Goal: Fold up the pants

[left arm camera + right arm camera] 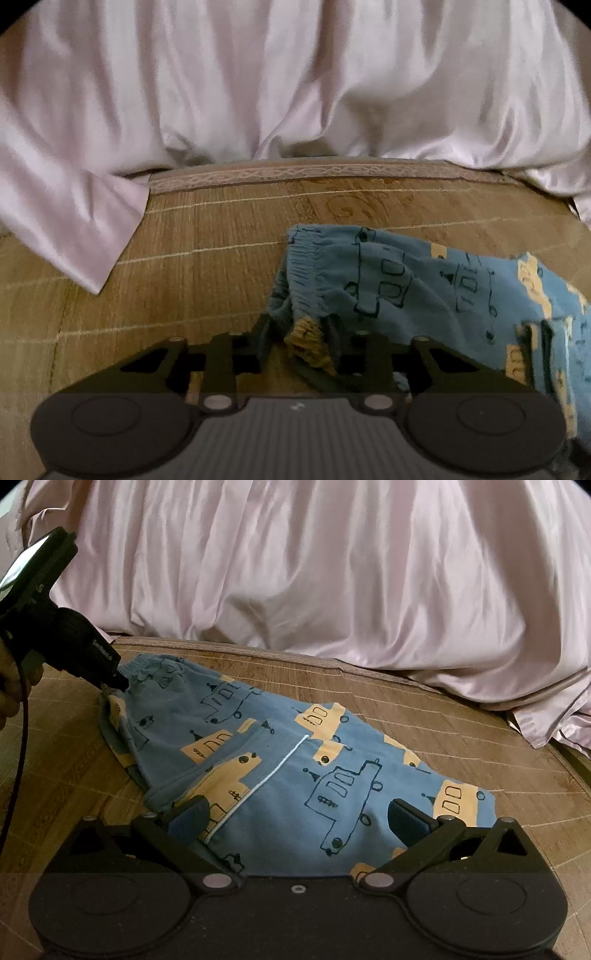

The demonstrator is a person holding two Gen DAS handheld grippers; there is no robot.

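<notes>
Blue pants [295,764] printed with yellow and outlined cars lie folded on a woven mat [461,731]. In the right wrist view my right gripper [301,818] hovers over the near end of the pants, jaws wide open, with a finger on each side of the cloth. My left gripper [112,685] reaches in from the left and pinches the elastic waistband at the far end. In the left wrist view the left gripper [299,339] has a bunched corner of the pants [406,280] between its fingers, pads pressed on the fold.
A pale pink satin sheet [332,572] is heaped along the back of the mat, and a flap of the sheet [74,221] hangs onto the mat [192,266] at the left. A person's hand [7,698] and a dark cable [22,738] are at the left edge.
</notes>
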